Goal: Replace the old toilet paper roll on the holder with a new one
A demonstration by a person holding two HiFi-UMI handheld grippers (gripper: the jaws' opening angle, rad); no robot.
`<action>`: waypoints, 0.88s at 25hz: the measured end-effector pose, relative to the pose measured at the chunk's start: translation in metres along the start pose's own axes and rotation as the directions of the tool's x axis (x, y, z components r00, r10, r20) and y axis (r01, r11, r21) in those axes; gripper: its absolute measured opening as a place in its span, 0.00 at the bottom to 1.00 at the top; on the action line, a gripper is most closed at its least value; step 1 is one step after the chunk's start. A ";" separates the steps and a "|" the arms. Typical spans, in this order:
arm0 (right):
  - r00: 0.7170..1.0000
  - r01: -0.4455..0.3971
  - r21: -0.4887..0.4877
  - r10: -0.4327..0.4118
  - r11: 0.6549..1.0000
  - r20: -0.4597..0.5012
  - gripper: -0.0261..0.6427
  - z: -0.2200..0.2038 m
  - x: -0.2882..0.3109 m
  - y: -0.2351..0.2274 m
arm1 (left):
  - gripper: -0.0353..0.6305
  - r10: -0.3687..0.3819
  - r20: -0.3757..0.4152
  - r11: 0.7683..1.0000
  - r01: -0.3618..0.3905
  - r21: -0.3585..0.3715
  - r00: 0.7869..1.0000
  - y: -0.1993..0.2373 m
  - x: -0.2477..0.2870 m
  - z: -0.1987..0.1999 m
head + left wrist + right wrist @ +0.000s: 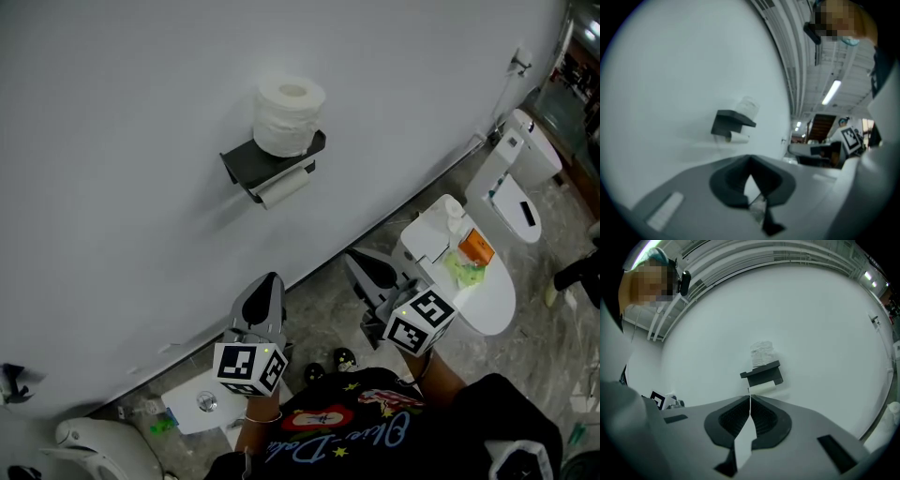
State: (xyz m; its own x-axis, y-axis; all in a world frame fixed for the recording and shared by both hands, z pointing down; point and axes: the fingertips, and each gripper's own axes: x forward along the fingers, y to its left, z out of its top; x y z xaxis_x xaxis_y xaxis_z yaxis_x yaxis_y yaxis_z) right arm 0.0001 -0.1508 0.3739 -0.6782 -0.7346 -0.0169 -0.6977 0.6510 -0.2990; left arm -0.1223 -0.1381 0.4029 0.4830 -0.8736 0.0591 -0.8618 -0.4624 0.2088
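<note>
Seen from above, a white wall point(131, 141) fills most of the head view. A dark holder point(246, 161) with a flat shelf is fixed to the wall, above centre. A full toilet paper roll point(289, 114) stands upright on the shelf. A thin, nearly spent roll point(284, 187) hangs on the holder just beneath the shelf. Both grippers sit in the lower half of the frame, well apart from the holder and pointing toward the wall. The left gripper point(270, 281) is lower centre-left, its jaws clenched together with nothing between them. The right gripper point(354, 261) is lower centre-right, also clenched and empty. In each gripper view the holder and both rolls sit just above the closed jaw tips, in mid-frame. At the right of the head view a white toilet point(492, 295) stands on the stone-patterned floor point(323, 323), with an orange object point(475, 248) lying on it.
</note>
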 end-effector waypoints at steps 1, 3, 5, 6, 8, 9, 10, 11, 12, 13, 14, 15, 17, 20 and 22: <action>1.000 -0.006 0.002 0.006 1.000 0.001 0.06 0.000 0.001 -0.001 | 0.03 0.000 0.000 1.000 0.000 -0.002 1.000 -0.001 0.003 0.000; 1.000 -0.013 0.000 0.013 1.000 0.004 0.06 0.002 0.001 -0.003 | 0.03 -0.002 0.009 1.000 0.002 -0.020 1.000 -0.001 0.013 0.000; 1.000 -0.019 -0.007 0.019 1.000 0.008 0.06 0.006 0.002 -0.006 | 0.03 -0.009 0.030 0.999 0.010 -0.048 1.000 0.000 0.027 0.002; 1.000 -0.021 -0.011 0.021 1.000 0.011 0.06 0.008 0.002 -0.008 | 0.03 -0.014 0.038 0.998 0.016 -0.055 0.999 0.001 0.035 0.003; 1.000 -0.017 -0.019 0.017 1.000 0.014 0.06 0.012 0.002 -0.014 | 0.03 -0.021 0.049 0.997 0.025 -0.068 0.999 0.003 0.052 0.002; 1.000 -0.014 -0.021 0.014 1.000 0.014 0.06 0.013 0.002 -0.017 | 0.03 -0.020 0.061 0.996 0.025 -0.084 0.998 0.004 0.059 0.003; 1.000 -0.012 -0.023 0.013 1.000 0.015 0.06 0.015 0.003 -0.021 | 0.03 -0.018 0.080 0.993 0.027 -0.113 0.997 0.006 0.065 0.004; 1.000 -0.012 -0.025 0.012 1.000 0.017 0.06 0.017 0.003 -0.024 | 0.04 -0.018 0.104 0.987 0.034 -0.157 0.994 0.009 0.070 0.007; 1.000 -0.012 -0.028 0.013 1.000 0.020 0.06 0.019 0.005 -0.026 | 0.06 -0.021 0.130 0.975 0.049 -0.215 0.991 0.011 0.075 0.009; 1.000 -0.013 -0.030 0.014 0.999 0.022 0.06 0.021 0.006 -0.028 | 0.12 -0.023 0.158 0.957 0.068 -0.282 0.987 0.013 0.081 0.011; 1.000 -0.015 -0.032 0.016 0.999 0.024 0.06 0.022 0.008 -0.030 | 0.17 -0.023 0.184 0.931 0.088 -0.354 0.983 0.016 0.087 0.013; 1.000 -0.018 -0.033 0.019 0.999 0.024 0.06 0.024 0.010 -0.032 | 0.20 -0.018 0.206 0.898 0.107 -0.427 0.978 0.020 0.094 0.012; 0.999 -0.026 -0.036 0.027 0.999 0.023 0.06 0.025 0.014 -0.034 | 0.31 -0.002 0.243 0.812 0.144 -0.565 0.970 0.029 0.107 0.009; 0.999 -0.032 -0.037 0.033 0.999 0.019 0.06 0.025 0.018 -0.038 | 0.39 0.030 0.308 0.711 0.197 -0.675 0.951 0.040 0.121 0.010; 0.999 -0.030 -0.035 0.031 0.999 0.018 0.06 0.026 0.020 -0.043 | 0.39 0.047 0.354 0.672 0.233 -0.703 0.934 0.045 0.127 0.015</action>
State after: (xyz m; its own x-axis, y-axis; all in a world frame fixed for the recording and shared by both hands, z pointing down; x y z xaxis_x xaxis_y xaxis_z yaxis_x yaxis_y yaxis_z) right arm 0.0226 -0.1985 0.3616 -0.6952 -0.7175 -0.0436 -0.6844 0.6792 -0.2652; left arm -0.1020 -0.2725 0.4049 0.3555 -0.8914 -0.2810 -0.3578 -0.4075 0.8402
